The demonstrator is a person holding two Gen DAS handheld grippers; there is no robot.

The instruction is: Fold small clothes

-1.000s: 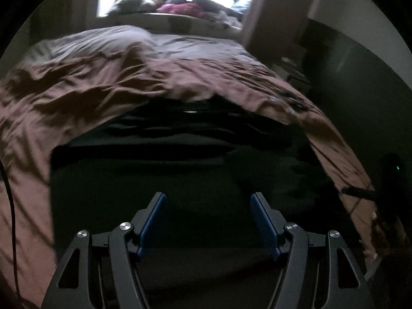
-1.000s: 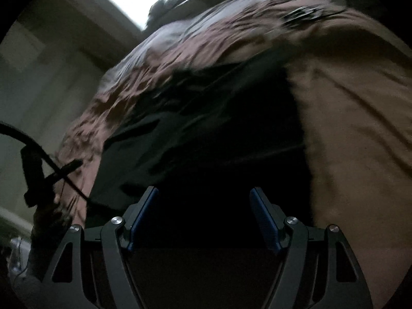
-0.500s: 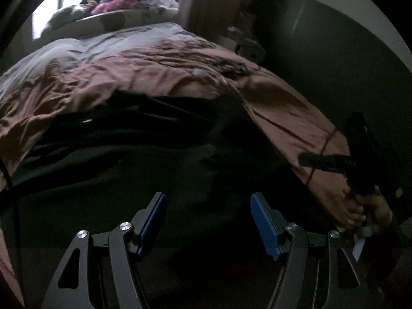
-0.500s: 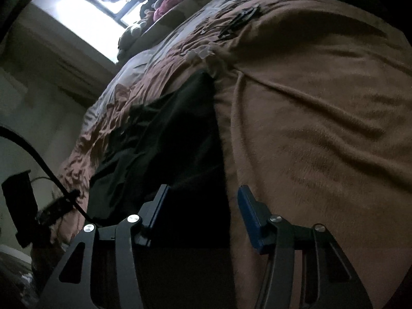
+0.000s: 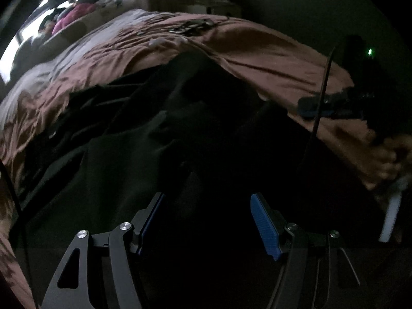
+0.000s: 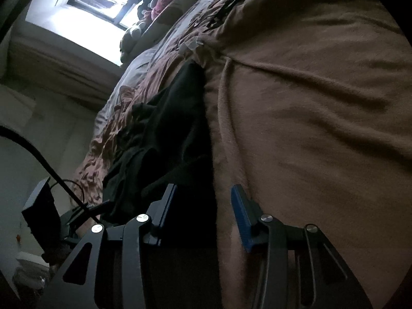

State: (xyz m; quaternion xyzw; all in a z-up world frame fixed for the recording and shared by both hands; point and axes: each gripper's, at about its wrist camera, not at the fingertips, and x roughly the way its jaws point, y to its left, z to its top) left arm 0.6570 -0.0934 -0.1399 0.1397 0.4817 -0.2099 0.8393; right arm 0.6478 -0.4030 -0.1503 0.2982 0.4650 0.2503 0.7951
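Left tongs (image 5: 206,221) agape, right tongs (image 6: 203,216) narrowing

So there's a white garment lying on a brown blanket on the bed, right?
Not quite: the garment is black, not white. It does lie on the brown blanket on the bed, as the left wrist view shows.

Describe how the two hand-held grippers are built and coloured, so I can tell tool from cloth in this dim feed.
Both match: the left hand-held gripper and right hand-held gripper have matte black linkage arms with triangular cut-outs, round silver pivot screws, and blue ribbed finger pads. A black cable curves past at the left of the right wrist view.
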